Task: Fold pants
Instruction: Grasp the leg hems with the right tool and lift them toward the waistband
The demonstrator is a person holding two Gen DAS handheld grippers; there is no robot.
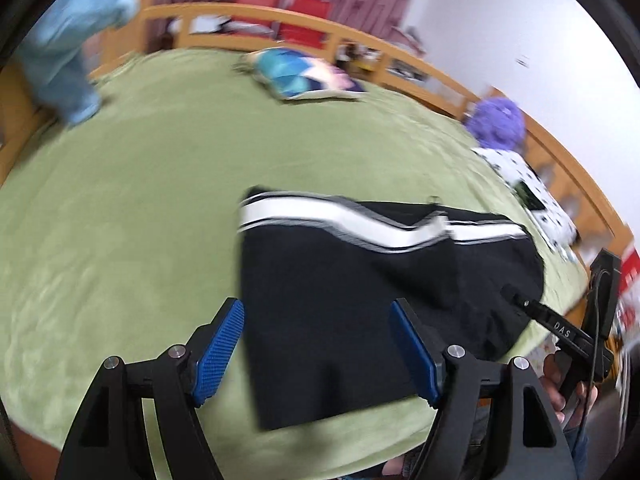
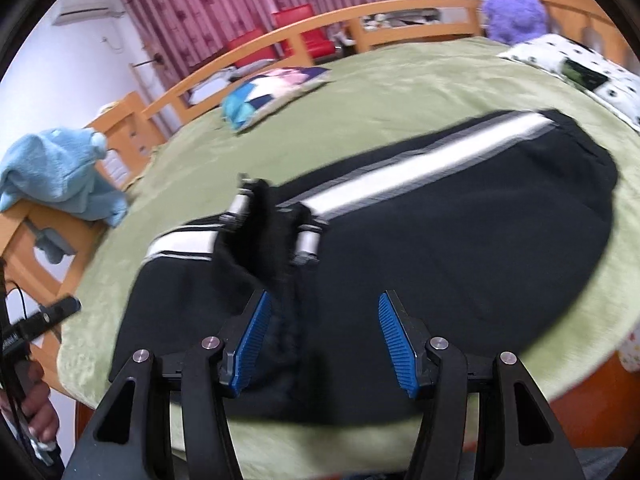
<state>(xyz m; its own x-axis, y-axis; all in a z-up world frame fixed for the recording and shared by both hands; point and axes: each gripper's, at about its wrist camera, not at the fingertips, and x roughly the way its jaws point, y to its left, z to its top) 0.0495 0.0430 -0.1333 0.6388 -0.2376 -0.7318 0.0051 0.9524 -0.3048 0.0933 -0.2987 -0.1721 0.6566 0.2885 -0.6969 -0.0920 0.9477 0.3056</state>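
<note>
Left wrist view. Black pants (image 1: 380, 300) lying flat on a green blanket (image 1: 140, 200), folded into a broad block with a white stripe (image 1: 360, 228) edged in grey along the far side. Left gripper (image 1: 316, 352) poised low over the near left corner of the fabric, jaws spread apart, nothing pinched between the blue ribbed pads (image 1: 218, 356). Right gripper's black body visible at the right edge, held in a hand (image 1: 568, 388). Further off: a patterned pillow (image 1: 308, 76), a purple plush toy (image 1: 498, 124), a spotted white cloth (image 1: 528, 188), a light blue garment (image 1: 68, 60) over a wooden bed rail (image 1: 248, 12).

Right wrist view. Same pants (image 2: 440, 248) spread across the blanket (image 2: 400, 88), stripe (image 2: 420, 172) running diagonally toward the far right. A raised hump of black cloth (image 2: 260, 240) standing up ahead of the fingers. Right gripper (image 2: 320, 340) half spread, left pad (image 2: 250, 340) alongside that raised fabric, right pad clear; whether any cloth is truly pinched, hard to tell.

Likely best handling: lower both sets of pads onto matching edges, pinch every layer at once, lift evenly, carry over so stripe edges align, then smooth flat.

Materials: pants soft, matte, limp, probably knit; blanket fuzzy, short-piled; pads rubbery and ridged; gripper arms hard black plastic with metal pins. Much motion blur throughout.
</note>
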